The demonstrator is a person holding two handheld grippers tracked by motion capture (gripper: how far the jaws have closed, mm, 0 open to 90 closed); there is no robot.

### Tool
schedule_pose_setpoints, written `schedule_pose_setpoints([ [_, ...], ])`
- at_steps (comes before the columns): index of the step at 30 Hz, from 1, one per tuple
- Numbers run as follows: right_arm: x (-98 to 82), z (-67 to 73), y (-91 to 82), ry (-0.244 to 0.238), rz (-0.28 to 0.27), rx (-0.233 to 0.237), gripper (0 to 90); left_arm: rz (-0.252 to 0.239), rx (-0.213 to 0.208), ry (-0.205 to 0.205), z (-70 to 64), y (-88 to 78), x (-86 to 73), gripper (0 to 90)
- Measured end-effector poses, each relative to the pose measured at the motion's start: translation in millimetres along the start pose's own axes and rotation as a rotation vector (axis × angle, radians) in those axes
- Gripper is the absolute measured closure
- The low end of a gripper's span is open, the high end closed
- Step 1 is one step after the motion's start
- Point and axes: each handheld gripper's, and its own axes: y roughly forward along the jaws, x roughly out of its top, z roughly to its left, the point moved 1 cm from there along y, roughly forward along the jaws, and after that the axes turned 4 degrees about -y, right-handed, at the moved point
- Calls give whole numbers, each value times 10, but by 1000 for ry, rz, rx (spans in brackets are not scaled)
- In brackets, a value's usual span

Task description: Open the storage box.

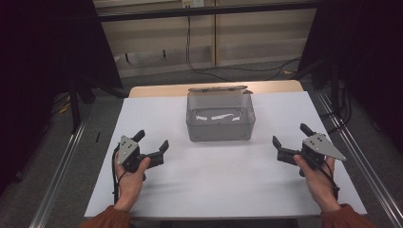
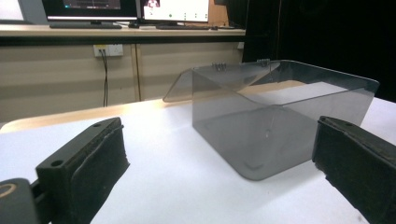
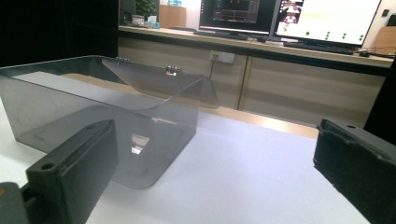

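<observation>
Two hand-held grippers, left and right, jaws wide apart and empty, either side of a clear box

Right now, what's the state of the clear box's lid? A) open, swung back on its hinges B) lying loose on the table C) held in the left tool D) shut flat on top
A: the lid hangs back behind the far rim of the clear box, on its hinges, leaving the top open.

Rust-orange sleeves; black claws with grey three-cornered plates, black cables.
</observation>
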Motion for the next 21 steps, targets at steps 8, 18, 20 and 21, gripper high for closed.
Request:
schedule_pose_setpoints([
  [8,-113,-39,-175,11,20,-14,0,5,10,-14,16,-130,-65,22],
  [18,-265,-64,-357,36,44,-26,0,28,49,-3,42,-364,-219,22],
  [20,-308,-60,-405,42,49,-23,0,39,57,-10,54,-372,-248,22],
  [21,-311,-58,-413,48,45,-21,0,39,64,-21,57,-368,-252,22],
])
